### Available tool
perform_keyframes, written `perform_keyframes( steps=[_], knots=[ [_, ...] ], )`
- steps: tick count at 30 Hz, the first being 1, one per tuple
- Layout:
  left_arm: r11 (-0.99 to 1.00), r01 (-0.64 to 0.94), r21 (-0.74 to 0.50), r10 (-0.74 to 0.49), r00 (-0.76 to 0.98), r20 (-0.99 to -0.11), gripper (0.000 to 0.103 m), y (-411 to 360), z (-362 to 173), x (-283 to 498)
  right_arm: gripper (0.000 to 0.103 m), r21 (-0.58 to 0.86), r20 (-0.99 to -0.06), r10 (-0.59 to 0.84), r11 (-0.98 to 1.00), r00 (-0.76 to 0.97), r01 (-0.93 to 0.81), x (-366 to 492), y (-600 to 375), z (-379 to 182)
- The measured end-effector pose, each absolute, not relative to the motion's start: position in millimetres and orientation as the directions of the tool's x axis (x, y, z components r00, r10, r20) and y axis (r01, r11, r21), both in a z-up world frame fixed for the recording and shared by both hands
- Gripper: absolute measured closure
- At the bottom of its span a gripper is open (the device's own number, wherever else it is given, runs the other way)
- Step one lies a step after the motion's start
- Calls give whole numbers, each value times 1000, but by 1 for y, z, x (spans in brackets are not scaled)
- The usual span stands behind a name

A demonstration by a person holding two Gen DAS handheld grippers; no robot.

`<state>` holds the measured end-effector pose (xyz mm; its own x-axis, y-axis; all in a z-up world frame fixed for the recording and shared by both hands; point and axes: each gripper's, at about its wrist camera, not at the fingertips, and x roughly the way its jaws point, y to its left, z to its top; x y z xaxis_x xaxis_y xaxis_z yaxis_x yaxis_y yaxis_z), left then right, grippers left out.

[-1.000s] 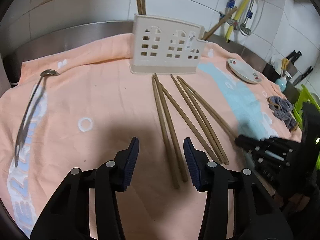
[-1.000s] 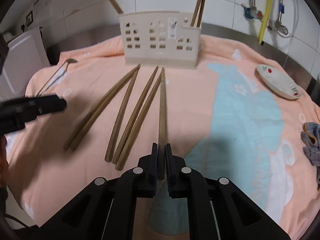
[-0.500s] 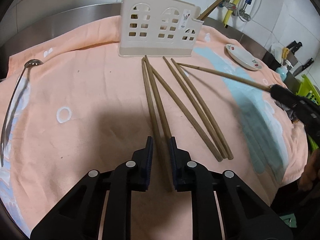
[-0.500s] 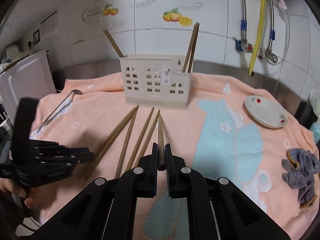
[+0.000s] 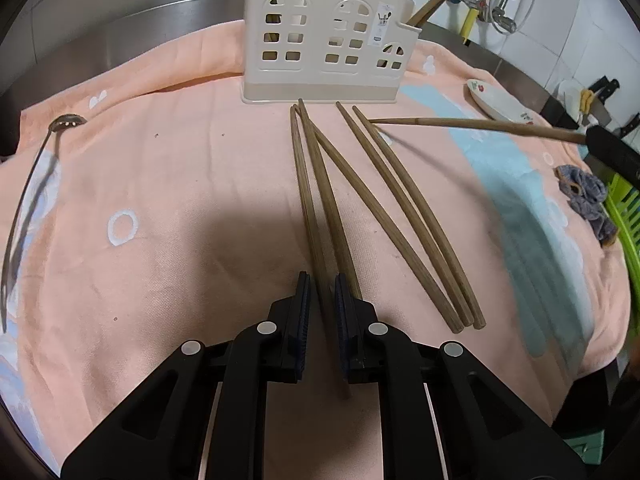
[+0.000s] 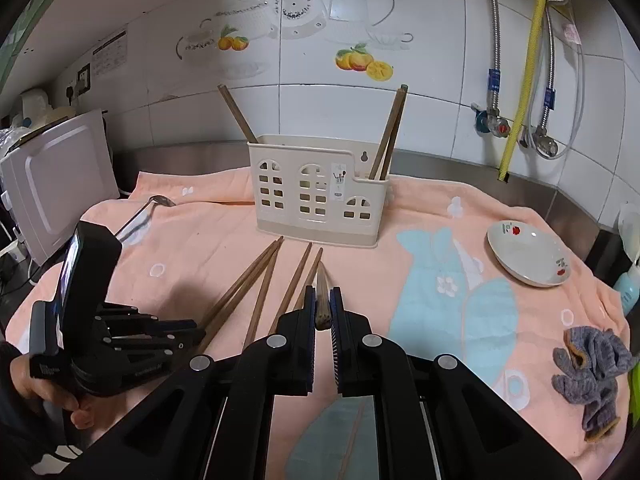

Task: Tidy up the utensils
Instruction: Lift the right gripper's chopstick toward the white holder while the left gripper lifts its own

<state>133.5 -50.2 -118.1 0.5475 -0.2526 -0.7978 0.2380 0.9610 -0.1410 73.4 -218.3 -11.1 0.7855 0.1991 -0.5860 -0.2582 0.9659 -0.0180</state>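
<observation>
A cream utensil holder (image 5: 324, 52) (image 6: 320, 200) stands at the back of the peach towel (image 5: 180, 180), with chopsticks (image 6: 388, 132) leaning in it. Several wooden chopsticks (image 5: 400, 208) (image 6: 260, 280) lie fanned in front of it. My left gripper (image 5: 322, 292) (image 6: 196, 330) is low over the towel. Its jaws are closing around the leftmost chopstick (image 5: 304, 184), with a thin gap still showing. My right gripper (image 6: 321, 294) (image 5: 612, 152) is shut on one chopstick (image 6: 321, 280) (image 5: 460, 124), held above the towel and pointing at the holder. A metal spoon (image 5: 32, 188) (image 6: 140, 216) lies far left.
A small white dish (image 6: 528, 252) (image 5: 496, 104) and a grey cloth (image 6: 592, 372) (image 5: 584, 192) lie on the towel's right side. A white appliance (image 6: 60, 176) stands at the left, a green rack (image 5: 628, 216) at the right edge. Pipes run down the tiled wall.
My left gripper has come down over the leftmost chopstick and its jaws have narrowed around it. My right gripper has lifted its chopstick off the towel.
</observation>
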Motion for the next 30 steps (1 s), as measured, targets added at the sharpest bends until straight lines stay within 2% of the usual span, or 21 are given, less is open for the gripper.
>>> perform_keyframes(
  steps=[10, 24, 30],
  knots=[
    [962, 242, -130, -247, 552, -796, 95, -46, -107, 140, 96, -26, -567, 213, 961, 796, -276, 80, -218, 1],
    [938, 318, -138, -326, 674, -663, 97, -31, -20, 153, 96, -30, -516, 282, 938, 809, -346, 106, -212, 53],
    [930, 348, -120, -342, 694, -633, 98, -33, 0, 159, 96, -35, -497, 308, 927, 811, -373, 117, -209, 75]
  ],
)
